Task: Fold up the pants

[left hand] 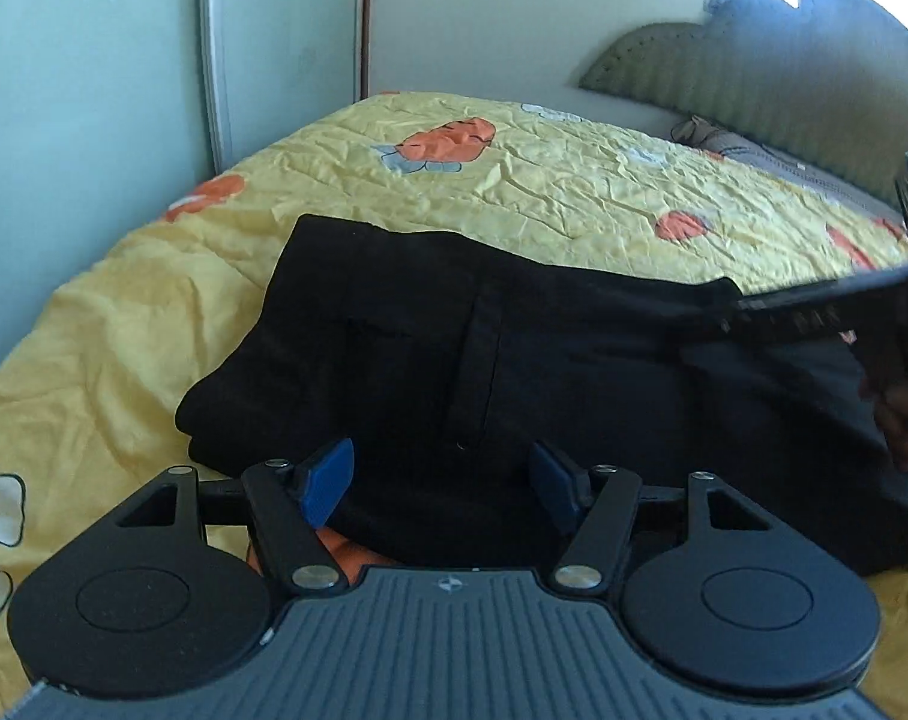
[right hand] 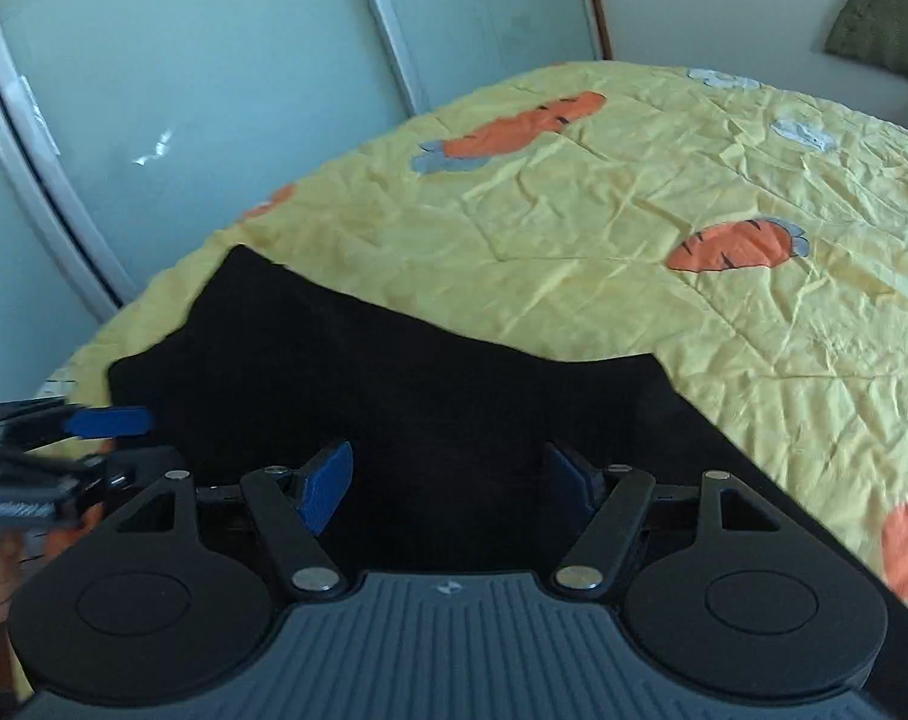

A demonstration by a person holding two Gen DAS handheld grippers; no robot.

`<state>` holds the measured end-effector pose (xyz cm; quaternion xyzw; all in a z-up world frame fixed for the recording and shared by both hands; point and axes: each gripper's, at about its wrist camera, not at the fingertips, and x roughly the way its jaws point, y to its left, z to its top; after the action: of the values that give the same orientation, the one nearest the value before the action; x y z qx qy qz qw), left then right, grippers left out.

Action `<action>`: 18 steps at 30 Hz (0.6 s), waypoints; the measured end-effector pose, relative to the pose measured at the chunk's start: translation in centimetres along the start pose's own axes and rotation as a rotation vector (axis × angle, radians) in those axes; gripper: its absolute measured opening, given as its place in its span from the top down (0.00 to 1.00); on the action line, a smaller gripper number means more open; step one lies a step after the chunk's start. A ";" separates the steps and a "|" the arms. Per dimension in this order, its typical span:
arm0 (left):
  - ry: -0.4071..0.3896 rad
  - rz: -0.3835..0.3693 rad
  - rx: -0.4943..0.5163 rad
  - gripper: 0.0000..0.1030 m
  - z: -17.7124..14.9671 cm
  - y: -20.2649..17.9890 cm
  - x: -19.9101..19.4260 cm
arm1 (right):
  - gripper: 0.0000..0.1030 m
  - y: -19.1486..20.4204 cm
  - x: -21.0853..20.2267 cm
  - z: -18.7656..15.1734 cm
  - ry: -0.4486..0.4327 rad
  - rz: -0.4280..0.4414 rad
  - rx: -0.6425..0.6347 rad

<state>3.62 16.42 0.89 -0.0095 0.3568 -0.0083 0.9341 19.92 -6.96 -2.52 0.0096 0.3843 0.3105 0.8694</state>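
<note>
Black pants [left hand: 514,372] lie folded into a thick rectangular stack on the yellow bedspread [left hand: 544,180]. My left gripper [left hand: 441,486] is open, its blue pads [left hand: 327,480] spread just over the near edge of the pants, holding nothing. In the right wrist view the pants [right hand: 393,396] fill the middle. My right gripper [right hand: 450,483] is open above them, holding nothing. The right gripper also shows blurred at the right edge of the left wrist view [left hand: 844,312]. The left gripper shows at the left edge of the right wrist view [right hand: 87,426].
The yellow bedspread [right hand: 634,228] has orange carrot prints [right hand: 736,246]. Pale green wardrobe doors [right hand: 183,90] stand close behind the bed's left side. A padded green headboard [left hand: 754,60] and a pillow [left hand: 754,150] are at the far right.
</note>
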 end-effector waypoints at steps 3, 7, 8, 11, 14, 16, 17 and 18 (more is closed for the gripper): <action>-0.010 0.008 0.019 0.33 -0.1 -0.4 0.2 | 0.33 -1.1 1.2 1.7 -0.035 -0.071 0.004; -0.033 -0.038 -0.034 0.34 0.5 0.4 -1.0 | 0.32 -0.2 -1.4 2.1 -0.120 -0.193 0.016; -0.042 -0.041 -0.041 0.34 0.8 0.5 -1.2 | 0.32 0.4 -2.5 1.6 -0.137 -0.165 0.002; -0.062 -0.042 -0.035 0.33 1.5 0.4 -1.0 | 0.32 1.2 -4.0 0.3 -0.084 -0.066 -0.036; 0.013 -0.026 -0.036 0.34 1.3 0.3 1.1 | 0.32 0.2 -1.5 -0.7 0.031 -0.027 -0.016; 0.003 -0.024 -0.032 0.33 0.8 0.4 0.9 | 0.32 -0.8 -0.9 -0.7 -0.022 -0.069 0.010; -0.007 -0.020 -0.029 0.33 0.7 0.5 0.5 | 0.32 -1.3 -1.0 -0.4 -0.044 -0.064 0.057; -0.022 -0.018 -0.028 0.33 0.7 0.6 0.0 | 0.32 -1.6 -1.4 -0.1 -0.066 -0.068 0.110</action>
<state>4.10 17.05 1.42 -0.0259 0.3466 -0.0116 0.9376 19.97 -8.99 -2.10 0.0543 0.3720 0.2587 0.8898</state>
